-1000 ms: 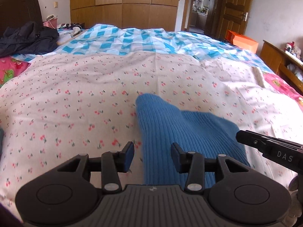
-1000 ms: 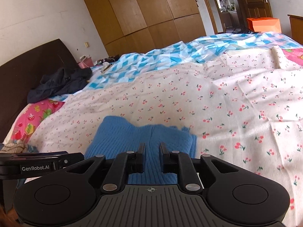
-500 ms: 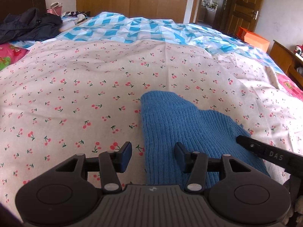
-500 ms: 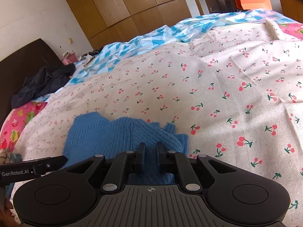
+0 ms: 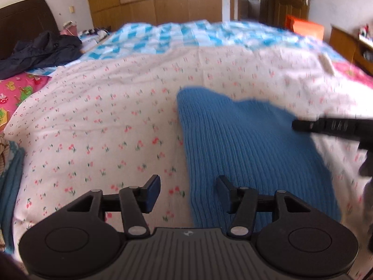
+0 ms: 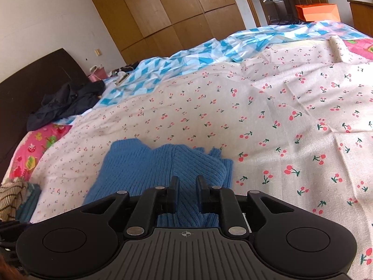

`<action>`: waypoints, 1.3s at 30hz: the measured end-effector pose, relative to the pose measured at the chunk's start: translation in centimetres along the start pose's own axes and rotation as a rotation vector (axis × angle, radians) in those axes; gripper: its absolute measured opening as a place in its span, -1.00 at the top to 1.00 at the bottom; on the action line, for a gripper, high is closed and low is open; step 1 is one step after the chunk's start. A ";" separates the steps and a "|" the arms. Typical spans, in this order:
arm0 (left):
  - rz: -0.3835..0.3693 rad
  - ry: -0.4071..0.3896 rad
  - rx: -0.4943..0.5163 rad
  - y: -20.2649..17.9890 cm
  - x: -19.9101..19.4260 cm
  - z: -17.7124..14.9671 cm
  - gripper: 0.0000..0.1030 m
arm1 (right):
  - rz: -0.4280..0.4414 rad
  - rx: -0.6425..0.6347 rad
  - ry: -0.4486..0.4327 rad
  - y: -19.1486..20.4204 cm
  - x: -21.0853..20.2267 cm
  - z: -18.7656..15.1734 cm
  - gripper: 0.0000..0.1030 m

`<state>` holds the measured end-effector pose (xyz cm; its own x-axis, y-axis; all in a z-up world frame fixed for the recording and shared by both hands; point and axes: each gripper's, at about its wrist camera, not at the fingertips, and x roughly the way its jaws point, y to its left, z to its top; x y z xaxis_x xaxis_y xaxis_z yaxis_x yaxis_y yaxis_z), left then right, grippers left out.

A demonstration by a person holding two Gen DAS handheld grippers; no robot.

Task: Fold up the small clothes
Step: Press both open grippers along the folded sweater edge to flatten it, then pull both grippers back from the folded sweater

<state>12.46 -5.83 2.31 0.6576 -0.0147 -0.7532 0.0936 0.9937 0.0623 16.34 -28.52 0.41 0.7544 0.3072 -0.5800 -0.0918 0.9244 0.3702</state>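
You are working in a home bedroom. A bed (image 6: pixel 268 107) covered with a cherry-print sheet is filling the room, with a blue-and-white checked quilt (image 6: pixel 198 56) lying farther back. A dark headboard (image 6: pixel 30 79) is standing against the wall, a wooden wardrobe (image 6: pixel 167 14) is lining the far side, and a wooden door (image 5: pixel 289 0) is opening onto another room.

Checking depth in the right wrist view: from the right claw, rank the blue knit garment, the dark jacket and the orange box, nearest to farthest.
1. Blue knit garment: right at the right claw, some of it between the fingers.
2. Dark jacket: far left, heaped by the headboard.
3. Orange box: upper right, beyond the bed near the doorway.
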 end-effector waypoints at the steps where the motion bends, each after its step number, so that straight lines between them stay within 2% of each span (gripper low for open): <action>1: 0.004 0.008 -0.008 0.1 0.1 0.0 -0.12 | -0.005 -0.004 -0.002 0.2 -0.4 -0.1 0.66; 4: -0.017 0.006 -0.050 0.6 -0.7 0.4 -0.12 | -0.026 -0.017 -0.015 0.9 -1.7 -0.3 0.66; 9: -0.030 -0.029 -0.030 0.6 -2.1 -0.4 -0.14 | -0.086 -0.086 -0.003 2.5 -3.4 -2.2 0.64; 11: -0.041 -0.008 -0.036 0.6 -1.7 -1.0 -0.15 | -0.104 -0.112 0.026 3.0 -3.3 -3.2 0.63; 14: -0.045 0.072 -0.025 0.2 -0.2 -2.1 -0.18 | -0.141 -0.140 0.042 3.4 -3.2 -4.0 0.61; 17: -0.043 0.042 -0.009 -0.3 -0.9 -2.9 -0.19 | -0.171 -0.163 0.029 4.0 -3.7 -4.4 0.61; 22: -0.061 0.010 -0.010 -0.2 -1.8 -3.0 -0.19 | -0.194 -0.191 0.030 4.4 -4.5 -5.4 0.61; 27: -0.076 0.051 -0.026 0.0 -1.0 -3.3 -0.19 | -0.209 -0.189 0.048 4.4 -4.4 -5.8 0.57; 39: -0.101 0.046 -0.034 0.7 -1.8 -4.3 -0.20 | -0.238 -0.192 0.049 4.6 -5.6 -7.4 0.54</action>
<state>8.10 -4.68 0.93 0.6114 -0.1109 -0.7835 0.1320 0.9906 -0.0373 6.88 -24.33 0.04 0.7374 0.0833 -0.6703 -0.0409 0.9960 0.0789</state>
